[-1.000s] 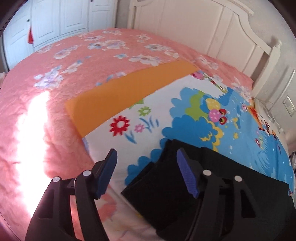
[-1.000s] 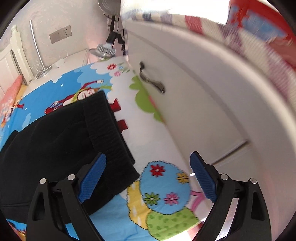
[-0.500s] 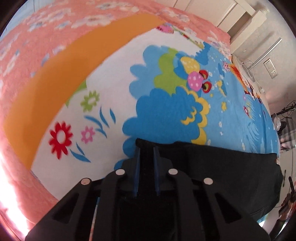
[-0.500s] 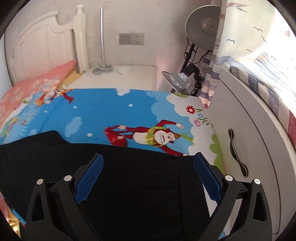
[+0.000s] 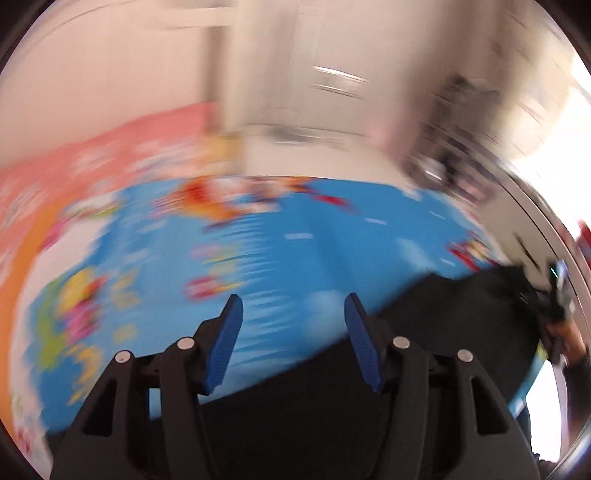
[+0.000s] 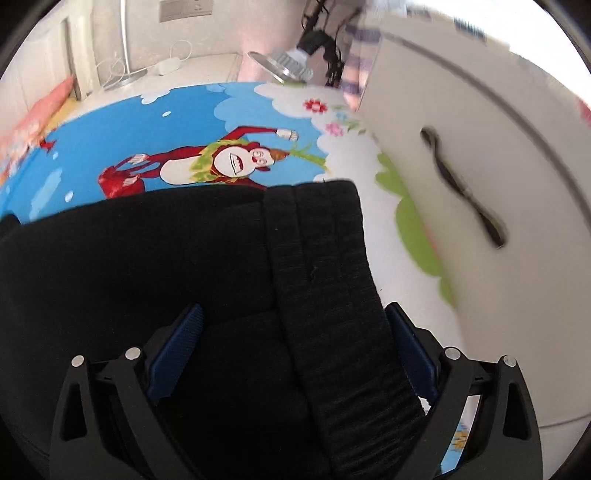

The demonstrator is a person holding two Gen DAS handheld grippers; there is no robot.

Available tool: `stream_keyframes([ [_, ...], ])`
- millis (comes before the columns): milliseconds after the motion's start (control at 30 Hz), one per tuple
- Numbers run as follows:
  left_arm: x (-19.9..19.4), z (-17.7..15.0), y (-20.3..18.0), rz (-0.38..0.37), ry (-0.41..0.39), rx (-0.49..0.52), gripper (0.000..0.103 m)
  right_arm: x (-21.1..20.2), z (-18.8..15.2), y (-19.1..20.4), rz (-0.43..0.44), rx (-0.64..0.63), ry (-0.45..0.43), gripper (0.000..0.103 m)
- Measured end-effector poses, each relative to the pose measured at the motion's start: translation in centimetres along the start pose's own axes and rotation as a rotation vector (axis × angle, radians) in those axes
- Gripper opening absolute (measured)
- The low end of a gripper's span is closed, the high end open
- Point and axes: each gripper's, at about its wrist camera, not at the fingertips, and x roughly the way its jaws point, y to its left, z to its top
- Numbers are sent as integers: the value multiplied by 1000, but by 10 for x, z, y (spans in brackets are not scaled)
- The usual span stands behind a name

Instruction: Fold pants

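The black pants lie on a cartoon-print blanket; their ribbed waistband runs down the right side of the right wrist view. My right gripper is open and low over the pants, its jaws straddling the waistband end. In the blurred left wrist view the pants spread along the bottom and right. My left gripper is open and empty above the pants' near edge, with the blue blanket between its fingers.
A white cabinet with a dark handle stands close on the right of the blanket. A fan and a wall socket are at the back. A pink bedspread lies beyond the blanket.
My left gripper was shut on the pants' edge half a second ago; it has opened, let go and swung fast. My right gripper has dropped closer over the waistband, still open.
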Motion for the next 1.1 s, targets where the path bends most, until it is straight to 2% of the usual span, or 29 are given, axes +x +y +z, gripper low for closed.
stream_keyframes([
  [67,43,12,-62,-66,42,120,61,-10,-2,5,-14,-1,-19,92],
  [100,70,15,-96,-59,75,191,61,-14,-5,5,-8,13,-24,92],
  [167,114,22,-133,-69,124,272,61,-9,-10,-2,36,62,-23,92],
  [233,151,26,-148,-73,194,316,64,-4,-14,-11,95,114,-21,92],
  [333,197,21,-155,48,271,461,68,0,-17,-15,138,142,-31,92],
  [367,204,26,-145,58,269,440,74,0,-18,-15,144,145,-37,92],
  [400,204,34,-136,59,257,394,75,0,-20,-15,151,151,-40,92],
  [433,199,41,-128,98,227,359,61,0,-20,-16,160,160,-40,93],
  [467,195,47,-125,193,188,351,57,0,-21,-16,167,166,-40,93],
  [500,189,51,-123,203,172,336,57,1,-22,-16,175,174,-42,93],
  [533,181,52,-125,136,166,311,59,2,-22,-16,181,179,-45,93],
  [567,172,50,-132,37,169,294,60,3,-22,-16,184,181,-47,93],
  [600,166,46,-142,-19,180,320,63,3,-22,-16,187,184,-49,93],
  [633,162,41,-155,-51,183,371,65,3,-22,-16,188,186,-51,93],
  [667,163,33,-169,-48,186,442,65,3,-23,-16,191,191,-57,93],
  [767,197,8,-187,106,270,618,66,0,-26,-17,187,188,-56,93],
  [800,204,9,-184,125,241,622,74,-1,-27,-18,187,183,-55,93],
  [833,208,14,-180,135,234,592,76,-2,-29,-19,191,180,-51,93],
  [933,215,23,-167,134,218,520,77,-3,-34,-24,199,183,-48,93],
  [1100,216,24,-171,163,208,492,81,-7,-37,-29,213,213,-48,93],
])
